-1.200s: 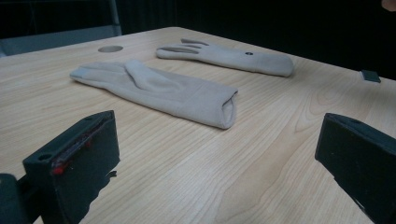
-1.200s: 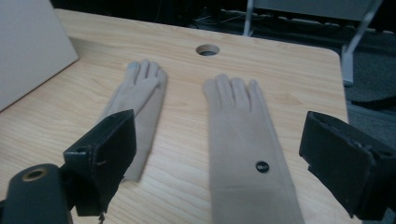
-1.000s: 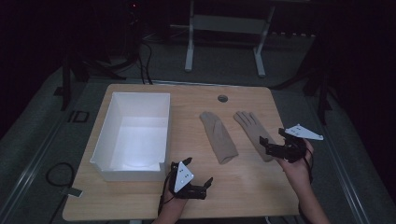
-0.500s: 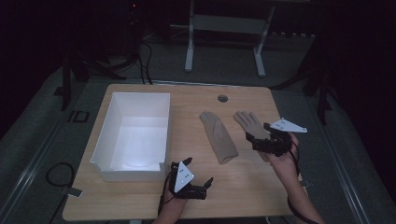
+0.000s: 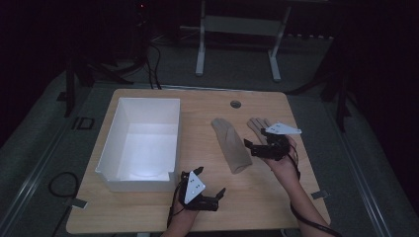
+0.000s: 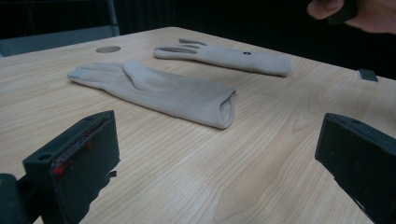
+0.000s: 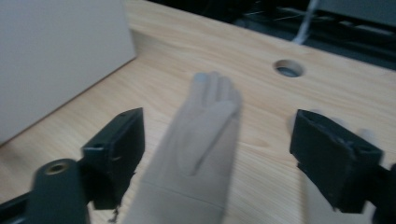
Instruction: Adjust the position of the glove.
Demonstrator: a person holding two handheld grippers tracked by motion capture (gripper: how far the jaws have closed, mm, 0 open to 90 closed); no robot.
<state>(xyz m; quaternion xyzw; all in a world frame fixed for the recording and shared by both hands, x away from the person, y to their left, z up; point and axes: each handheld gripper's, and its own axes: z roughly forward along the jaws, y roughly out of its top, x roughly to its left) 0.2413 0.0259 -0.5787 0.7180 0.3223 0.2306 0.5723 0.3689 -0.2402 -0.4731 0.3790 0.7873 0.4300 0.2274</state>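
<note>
The right tongs (image 5: 249, 146), jaws wide but just closing, straddled the near glove (image 7: 196, 140) lengthwise; the left tongs (image 5: 217, 197) rested open.

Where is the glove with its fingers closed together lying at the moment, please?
In the high view, the closed-finger glove lies flat on the table, right of the white box and left of the spread-finger glove; the right gripper hovers beside its cuff.

The high view is dim, its surroundings near black; light pools inside the white bin (image 5: 141, 143). The right gripper view is motion-blurred; the left gripper view is sharp.
</note>
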